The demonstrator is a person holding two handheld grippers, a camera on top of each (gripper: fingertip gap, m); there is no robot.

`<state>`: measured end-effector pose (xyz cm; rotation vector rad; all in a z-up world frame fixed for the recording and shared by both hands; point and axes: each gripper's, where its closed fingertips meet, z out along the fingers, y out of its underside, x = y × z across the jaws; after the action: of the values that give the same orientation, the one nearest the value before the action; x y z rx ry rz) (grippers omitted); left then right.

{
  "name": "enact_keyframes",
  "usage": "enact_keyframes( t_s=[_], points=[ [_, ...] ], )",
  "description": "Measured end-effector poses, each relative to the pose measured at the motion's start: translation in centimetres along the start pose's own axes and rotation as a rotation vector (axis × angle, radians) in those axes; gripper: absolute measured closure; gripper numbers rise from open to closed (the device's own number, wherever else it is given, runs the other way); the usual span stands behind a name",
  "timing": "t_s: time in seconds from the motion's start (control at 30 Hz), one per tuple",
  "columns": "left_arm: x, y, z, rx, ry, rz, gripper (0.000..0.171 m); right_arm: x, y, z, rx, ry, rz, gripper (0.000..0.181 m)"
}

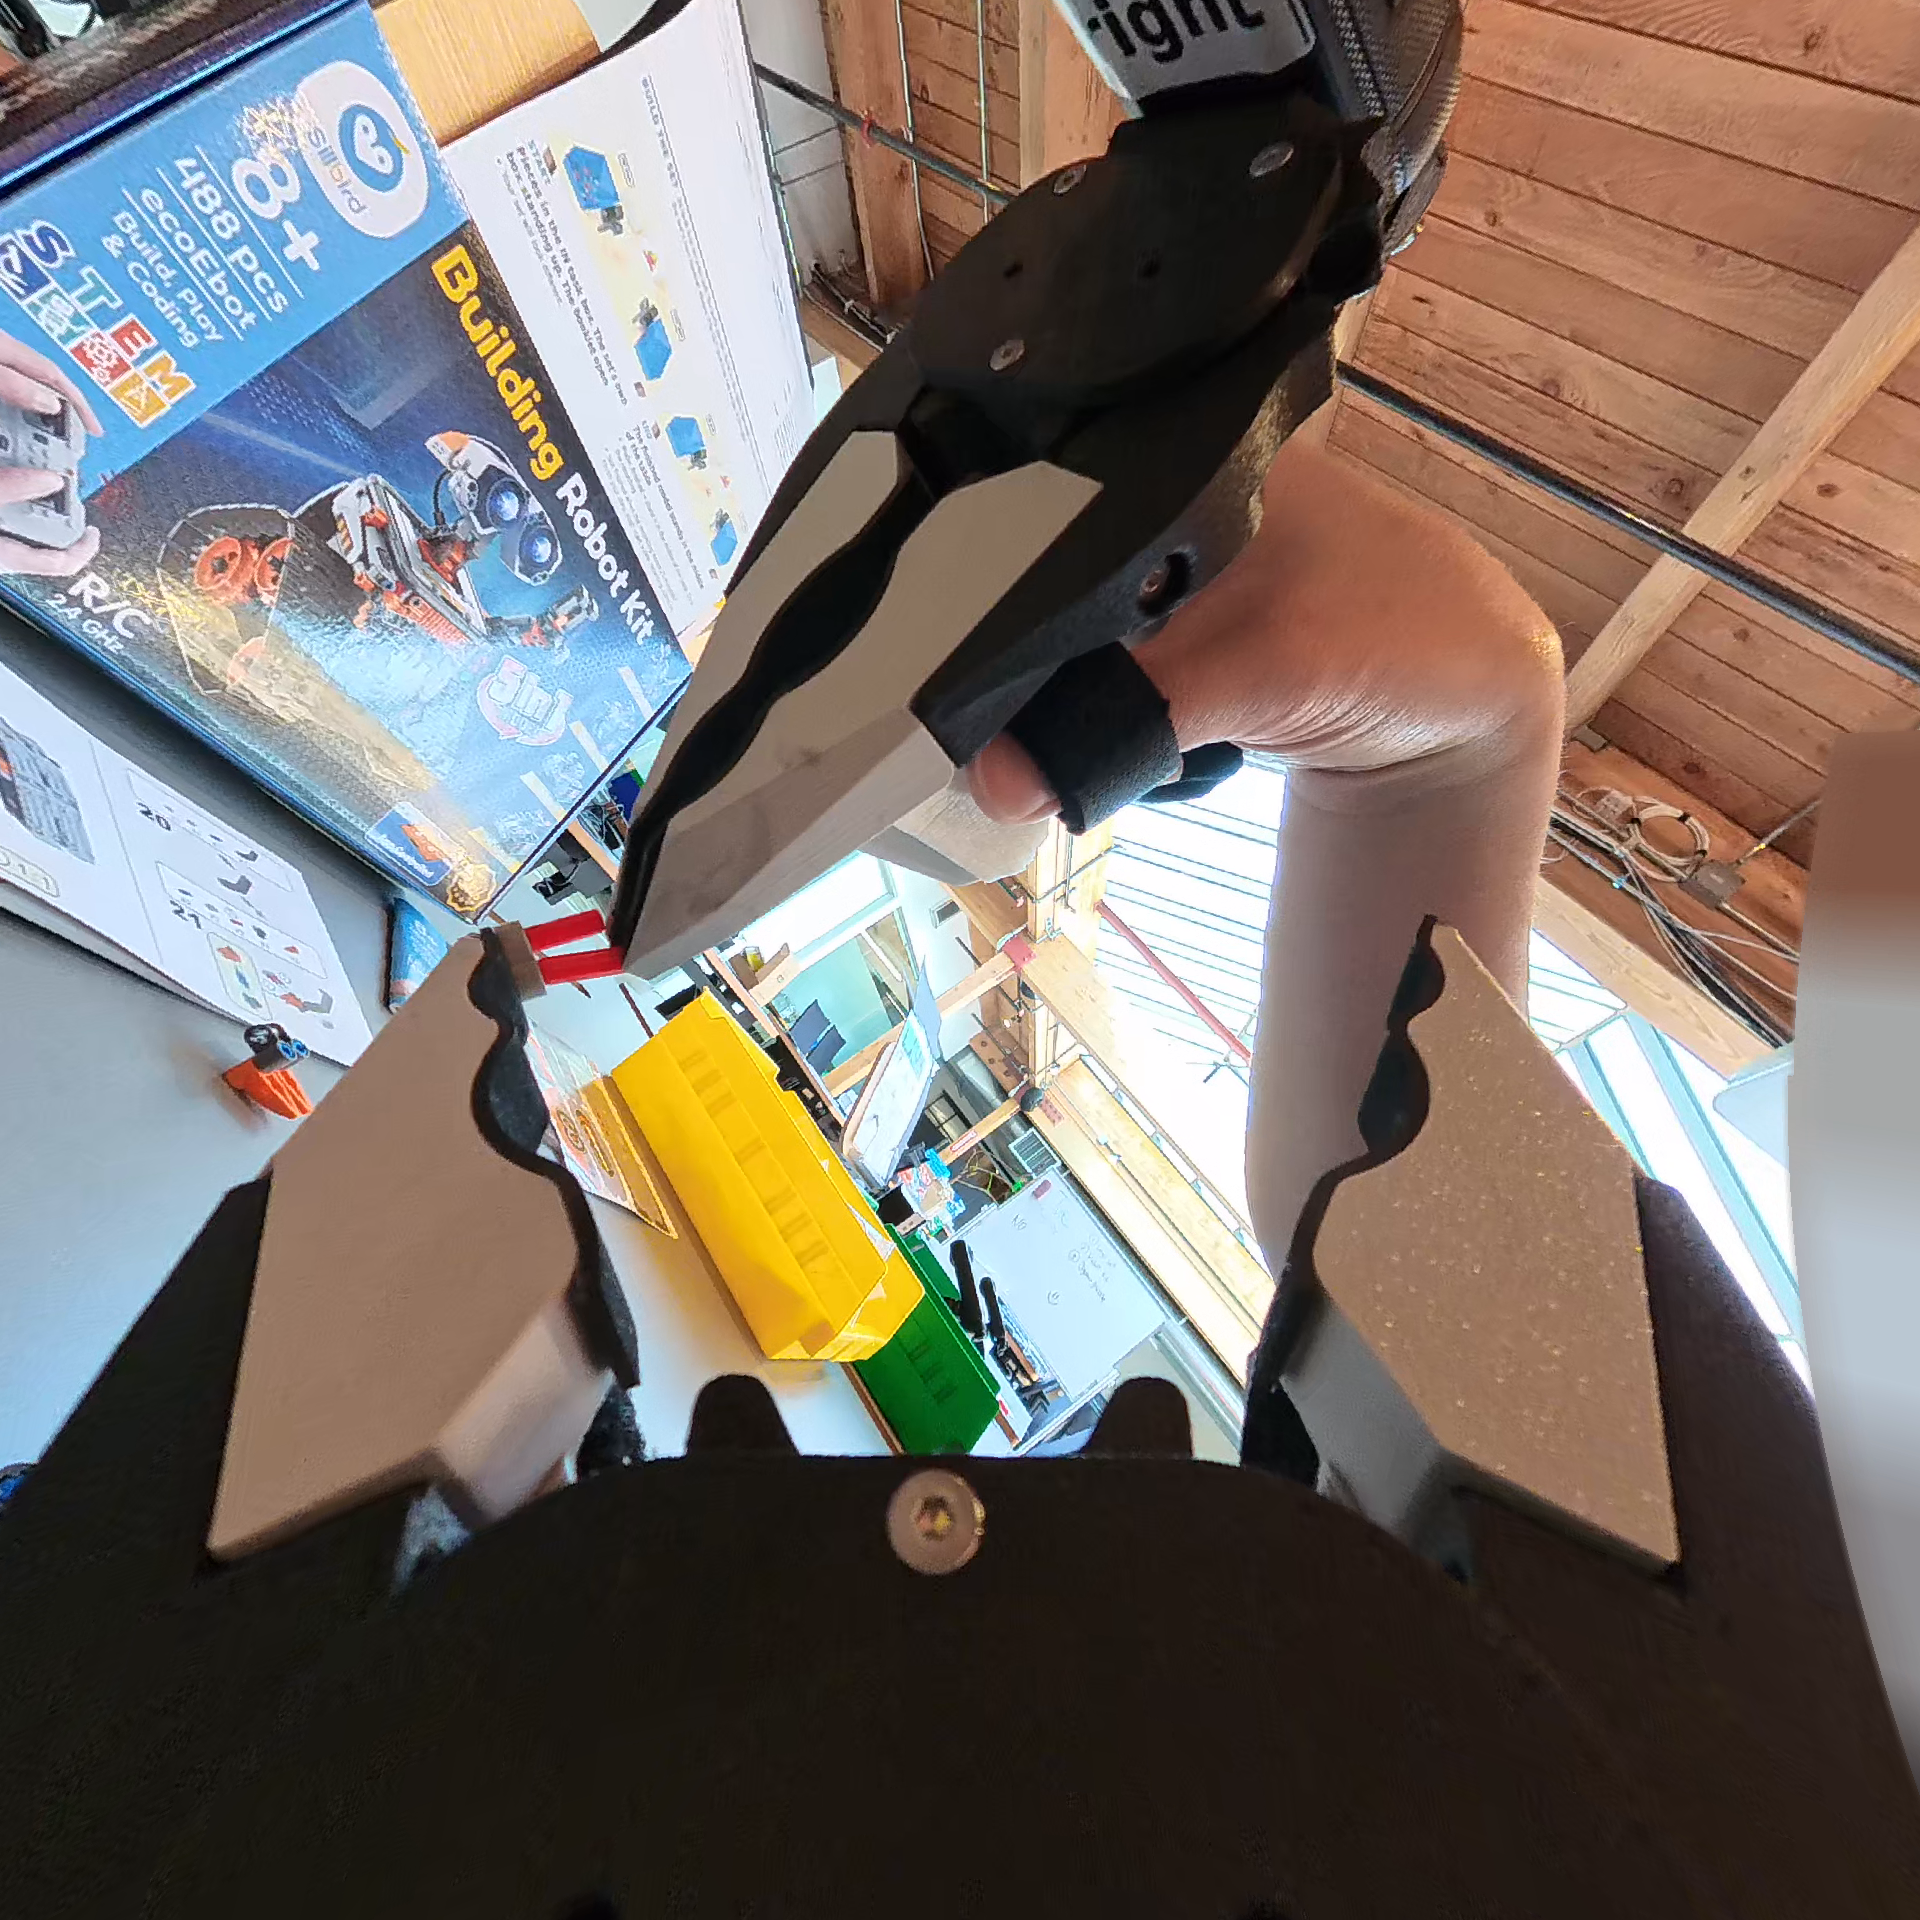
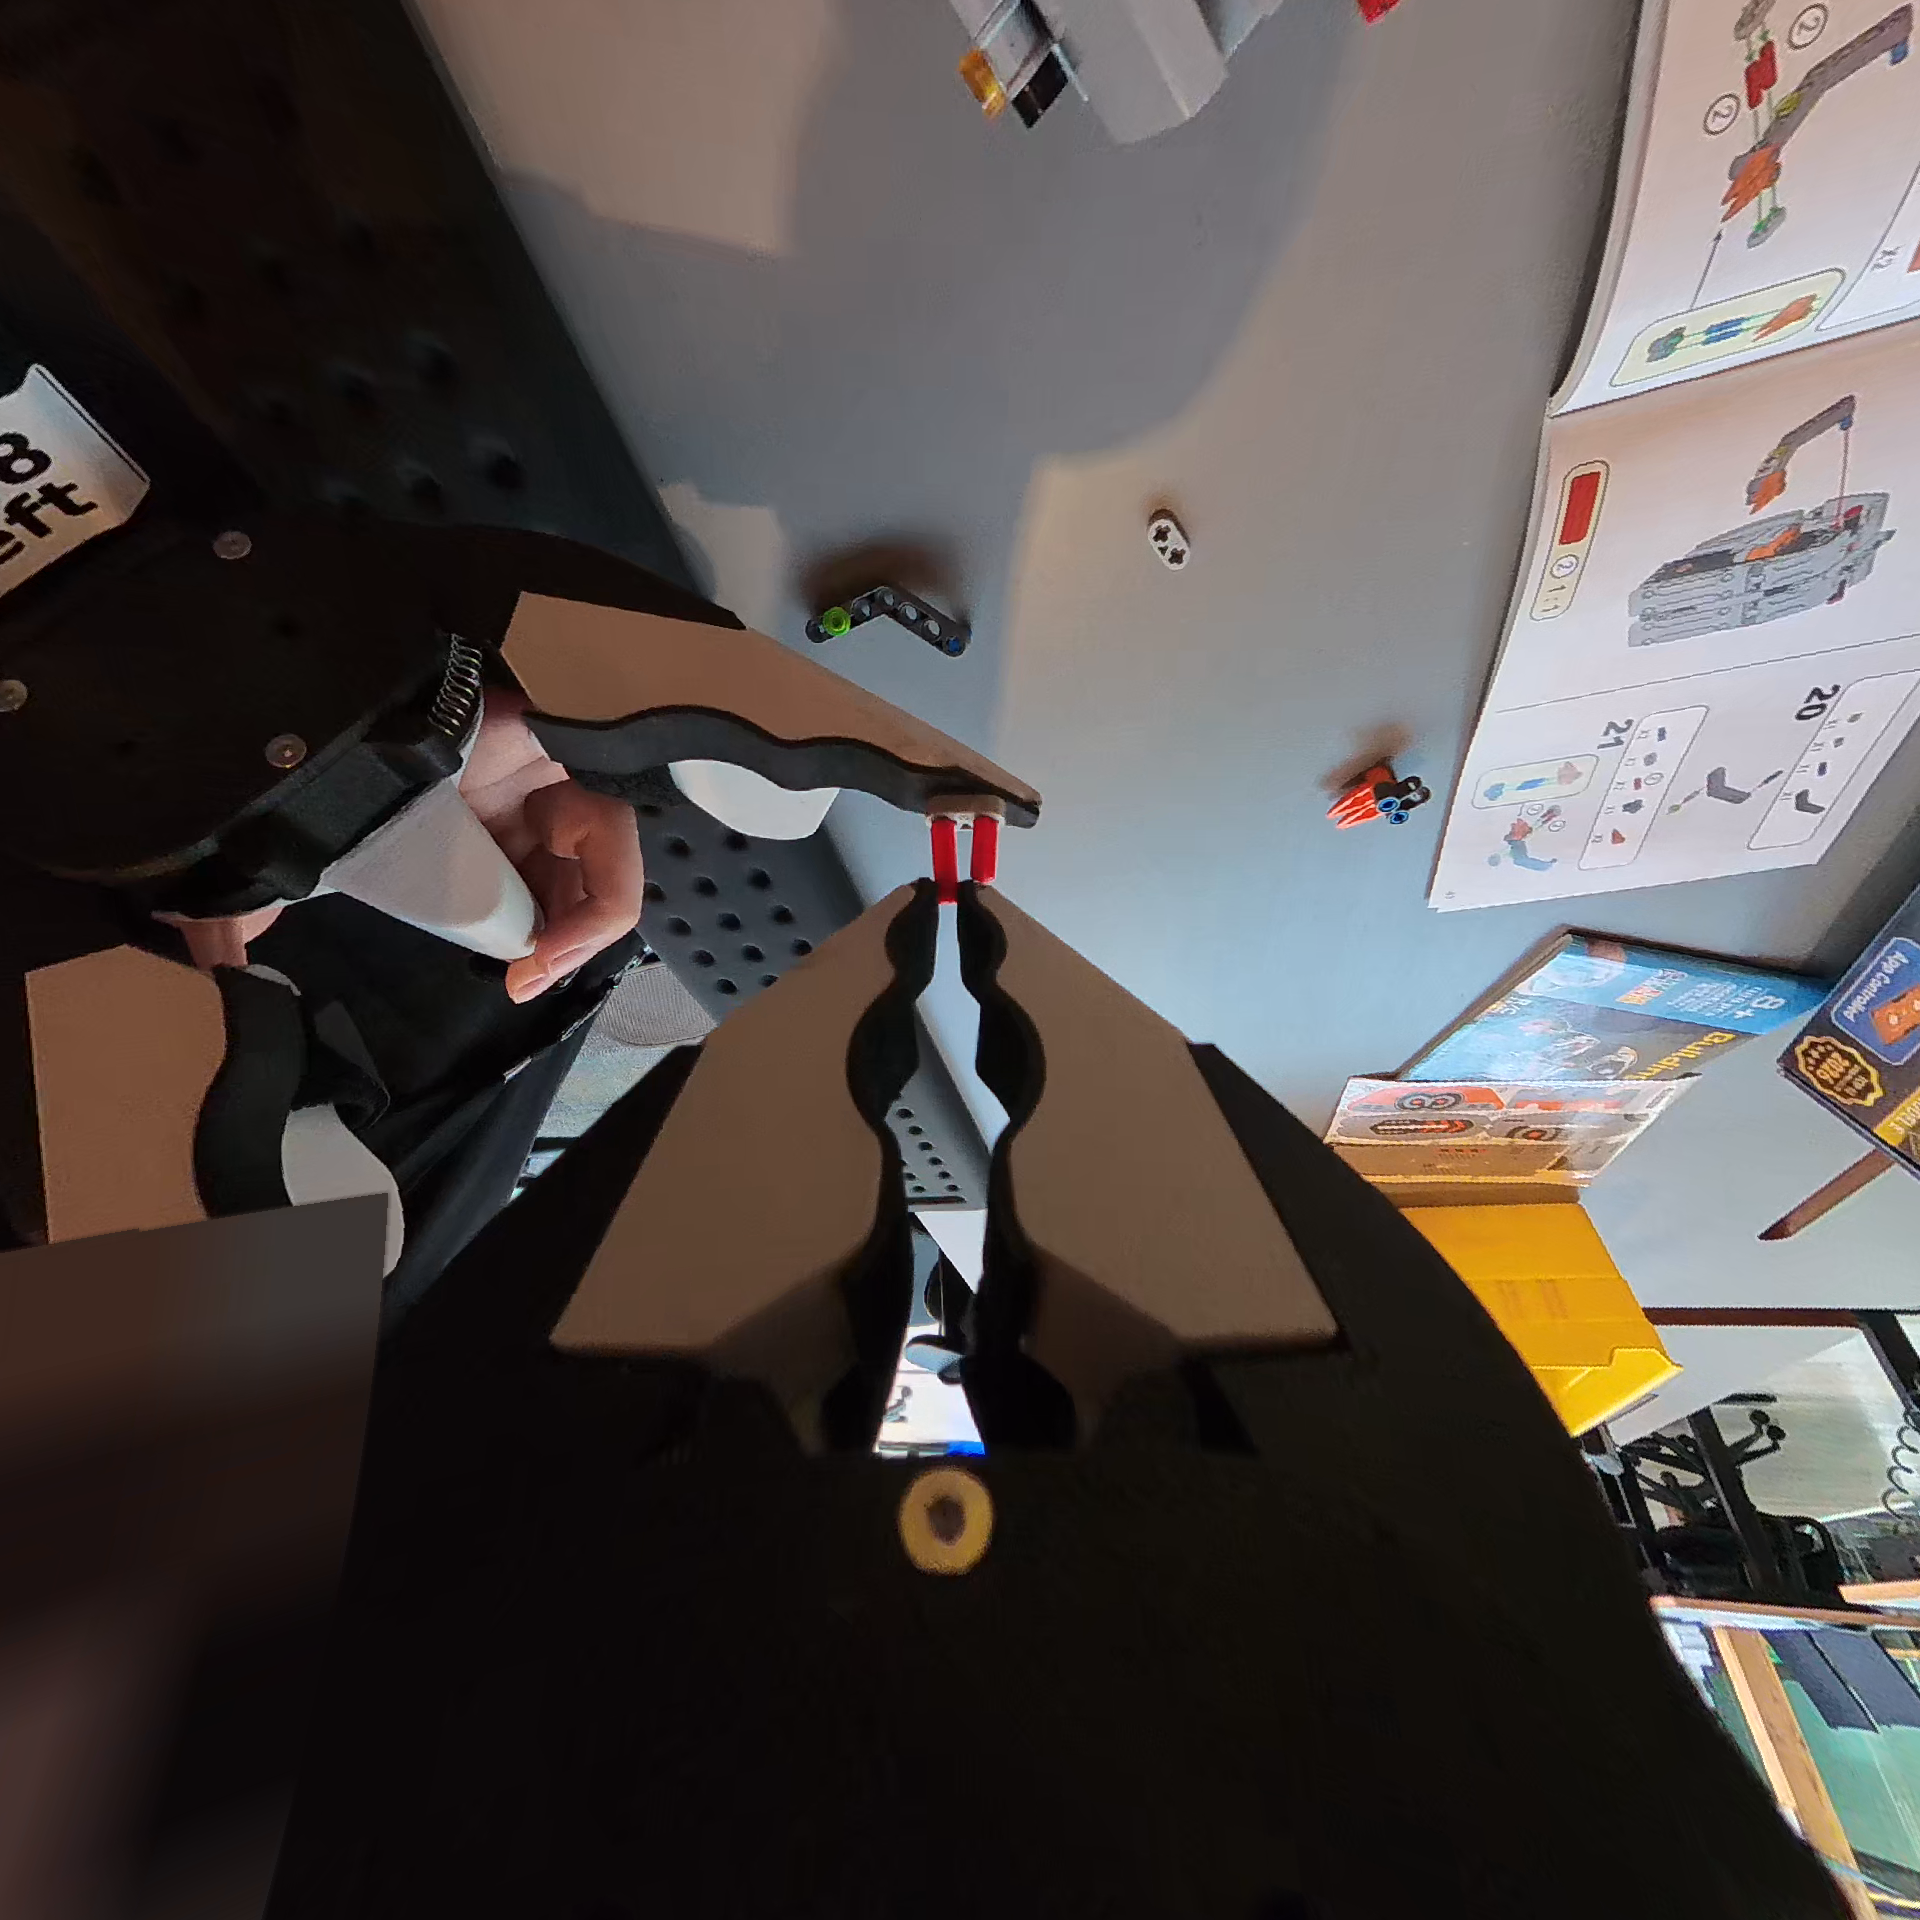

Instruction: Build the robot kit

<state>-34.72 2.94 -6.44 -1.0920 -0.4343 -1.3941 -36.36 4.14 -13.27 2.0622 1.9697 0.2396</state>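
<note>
A small grey piece (image 1: 516,961) with two red pins (image 1: 571,948) sticking out of it hangs in the air above the grey table (image 2: 1195,312). My right gripper (image 2: 948,896) is shut on one red pin (image 2: 943,860); in the left wrist view it (image 1: 623,940) comes in from the top. My left gripper (image 1: 971,951) is wide open. The tip of one of its fingers (image 2: 779,707) touches the grey piece (image 2: 966,807); its other finger stands far off.
A blue kit box (image 1: 312,416) and an open instruction booklet (image 2: 1714,623) lie on the table. A yellow bin (image 1: 769,1174) and a green bin (image 1: 935,1361) stand beyond. Loose parts lie about: an orange piece (image 2: 1371,800), a black angled beam (image 2: 894,613), a small grey link (image 2: 1169,538), a grey assembly (image 2: 1101,62).
</note>
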Motion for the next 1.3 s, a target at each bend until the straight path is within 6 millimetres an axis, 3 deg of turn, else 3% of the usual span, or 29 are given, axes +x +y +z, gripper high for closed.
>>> enact_keyframes(
  t_s=[0.87, 1.3],
  points=[
    [-0.9, -0.3, -0.1, 0.011, -0.035, -0.029, 0.014, 0.3, -1.2, 0.1, 0.023, 0.084, -0.028, 0.178],
    [-1.1, -1.0, -0.5, 0.056, 0.003, -0.147, 0.014, 0.2, -1.5, 0.3, 0.095, 0.072, -0.061, 0.178]
  ],
)
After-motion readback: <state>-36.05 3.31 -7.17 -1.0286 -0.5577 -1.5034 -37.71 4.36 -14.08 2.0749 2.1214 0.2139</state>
